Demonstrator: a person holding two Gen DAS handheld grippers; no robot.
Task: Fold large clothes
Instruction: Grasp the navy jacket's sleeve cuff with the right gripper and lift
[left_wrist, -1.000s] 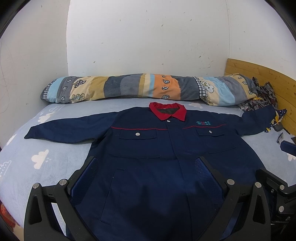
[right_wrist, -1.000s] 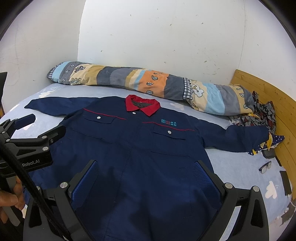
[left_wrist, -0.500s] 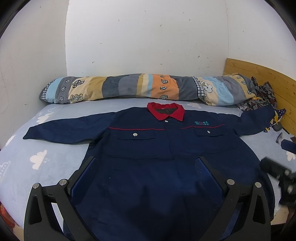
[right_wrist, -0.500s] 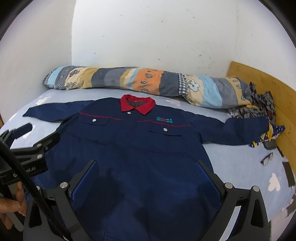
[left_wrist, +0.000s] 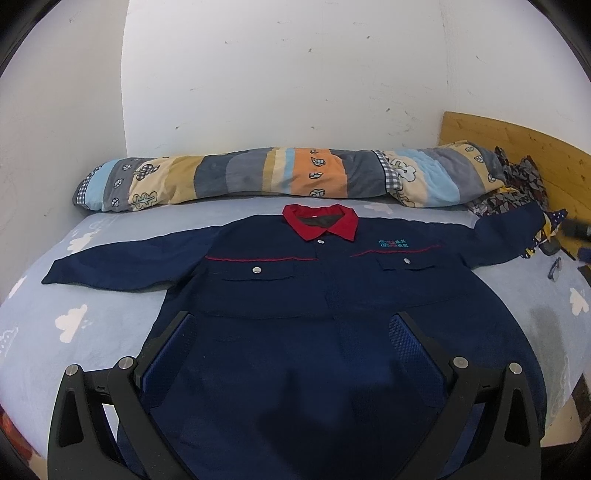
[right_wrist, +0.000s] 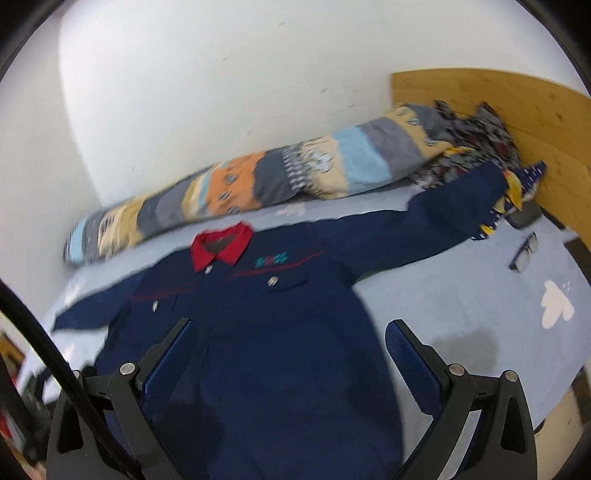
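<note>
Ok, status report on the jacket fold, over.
Left gripper open, right gripper open, both empty. Jacket flat on the bed, sleeves spread, unfolded. Glasses and patterned cloth near one cuff.

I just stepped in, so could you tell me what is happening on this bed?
A navy work jacket with a red collar lies flat, front up, sleeves spread, on the light blue cloud-print sheet. The left gripper and right gripper both hang open over its lower half; nothing is gripped or folded yet.
</note>
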